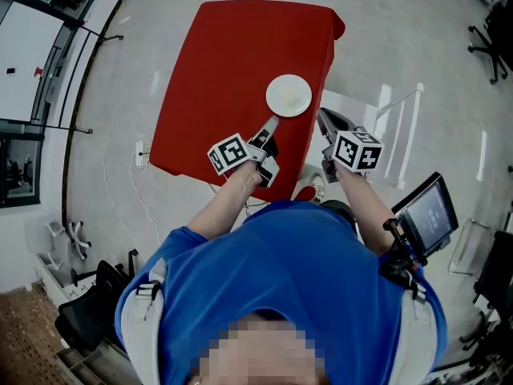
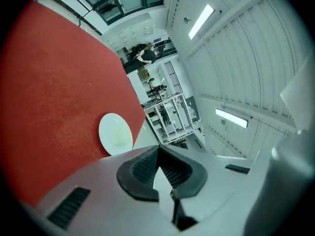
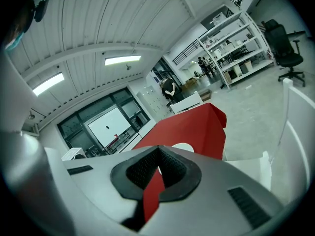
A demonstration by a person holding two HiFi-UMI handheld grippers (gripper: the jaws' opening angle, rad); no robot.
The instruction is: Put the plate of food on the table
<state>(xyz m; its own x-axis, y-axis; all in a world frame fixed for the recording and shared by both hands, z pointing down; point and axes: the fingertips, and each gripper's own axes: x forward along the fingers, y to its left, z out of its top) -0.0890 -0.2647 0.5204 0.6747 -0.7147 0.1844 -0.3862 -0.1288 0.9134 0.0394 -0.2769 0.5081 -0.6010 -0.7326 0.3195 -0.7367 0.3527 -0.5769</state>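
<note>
In the head view, the person's blue shirt fills the bottom, with both forearms reaching forward from it. The left gripper is over the near edge of the red tabletop, and its tip points at the plate, just short of the rim. The plate is white and round and lies flat on the cloth near the tabletop's right edge. Its middle has a faint yellowish tint, and what is on it cannot be made out. The right gripper hangs off the tabletop's right side, over the floor and just beside the plate. A dark screen sits by the person's right elbow.

In the left gripper view, the dark ribbed fingers meet at their tips with nothing between them. The plate lies just beyond, apart from them, on the red tabletop. White shelving stands far behind.

In the right gripper view, the fingers are likewise closed tip to tip and hold nothing; only red cloth shows through the narrow wedge below the tips. A sliver of the plate peeks over the finger housing, with the tabletop stretching away behind it. Shelves and an office chair stand at the back of the room.
</note>
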